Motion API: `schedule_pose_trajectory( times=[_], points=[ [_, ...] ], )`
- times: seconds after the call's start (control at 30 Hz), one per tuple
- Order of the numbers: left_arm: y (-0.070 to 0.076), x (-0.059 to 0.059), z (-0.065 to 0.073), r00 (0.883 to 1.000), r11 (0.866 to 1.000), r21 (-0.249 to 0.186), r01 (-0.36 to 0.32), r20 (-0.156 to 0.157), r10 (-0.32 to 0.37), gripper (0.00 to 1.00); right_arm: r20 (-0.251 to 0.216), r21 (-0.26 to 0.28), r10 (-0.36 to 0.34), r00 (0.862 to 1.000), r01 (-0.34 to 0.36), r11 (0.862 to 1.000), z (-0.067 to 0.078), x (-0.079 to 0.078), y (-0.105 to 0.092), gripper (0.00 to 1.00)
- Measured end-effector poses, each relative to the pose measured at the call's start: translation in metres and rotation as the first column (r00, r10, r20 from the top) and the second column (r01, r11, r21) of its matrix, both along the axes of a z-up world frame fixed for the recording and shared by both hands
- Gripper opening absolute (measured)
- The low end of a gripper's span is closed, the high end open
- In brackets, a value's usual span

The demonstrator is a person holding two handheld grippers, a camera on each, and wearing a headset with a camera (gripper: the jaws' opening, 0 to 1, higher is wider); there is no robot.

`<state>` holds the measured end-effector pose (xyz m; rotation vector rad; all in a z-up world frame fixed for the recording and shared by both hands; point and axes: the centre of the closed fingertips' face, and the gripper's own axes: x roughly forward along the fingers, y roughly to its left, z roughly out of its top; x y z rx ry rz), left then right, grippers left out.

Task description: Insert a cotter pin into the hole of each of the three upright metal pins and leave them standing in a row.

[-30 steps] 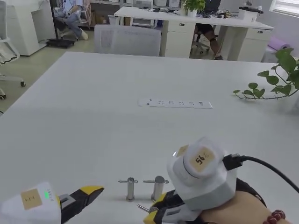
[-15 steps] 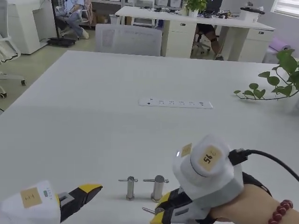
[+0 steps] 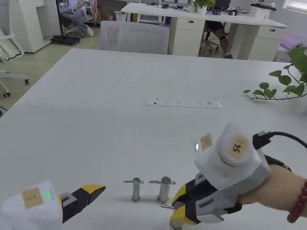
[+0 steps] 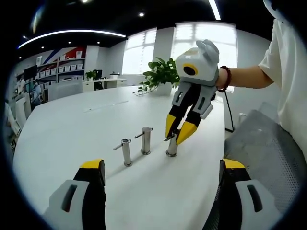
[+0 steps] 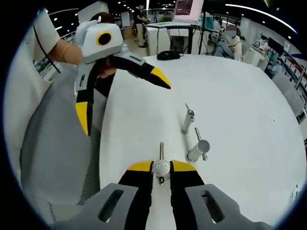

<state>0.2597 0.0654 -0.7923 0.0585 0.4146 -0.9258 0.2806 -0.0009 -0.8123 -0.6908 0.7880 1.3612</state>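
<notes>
Pinching a cotter pin (image 5: pixel 161 148) at the third metal pin (image 4: pixel 171 150).
Clenching it between right gripper (image 5: pixel 161 166) jaws; holding left gripper (image 4: pixel 161 165) released, well apart.

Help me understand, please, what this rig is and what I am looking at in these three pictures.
There is no robot here. A person holds a two-jaw gripper in each hand, and each gripper carries its own camera. The head view comes from a headset and looks down at the white table. The two round pictures each look forward along one gripper's yellow-tipped jaws.

The left gripper is open and holds nothing. The right gripper is closed around the top of the third metal pin, where a cotter pin pokes out.

Beside it, in a row, stand the middle pin and the end pin, each with a cotter pin through its top. Farther back on the table are a power strip and a plant.
</notes>
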Motion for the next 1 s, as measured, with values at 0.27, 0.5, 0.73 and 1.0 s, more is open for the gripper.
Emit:
schedule_pose_trajectory(
  times=[0.27, 0.5, 0.73, 1.0],
  points=[
    [0.002, 0.001, -0.001, 1.000, 1.000, 0.000, -0.008, -0.007, 0.008, 0.99, 0.023, -0.035, 0.085, 0.996, -0.084, 0.996, 0.004, 0.011, -0.010, 0.13],
    [0.004, 0.002, -0.001, 1.000, 1.000, -0.004, -0.019, -0.009, 0.019, 0.99, 0.022, -0.049, 0.101, 0.995, -0.100, 0.994, 0.002, 0.020, -0.017, 0.13],
    [0.006, 0.003, -0.003, 1.000, 1.000, -0.002, -0.026, -0.015, 0.026, 0.99, 0.016, -0.066, 0.095, 0.995, -0.093, 0.993, -0.003, 0.031, -0.025, 0.14],
    [0.006, 0.002, -0.004, 0.999, 1.000, -0.007, -0.028, -0.027, 0.028, 0.99, 0.024, -0.079, 0.095, 0.995, -0.093, 0.993, -0.006, 0.043, -0.034, 0.14]
  ],
)
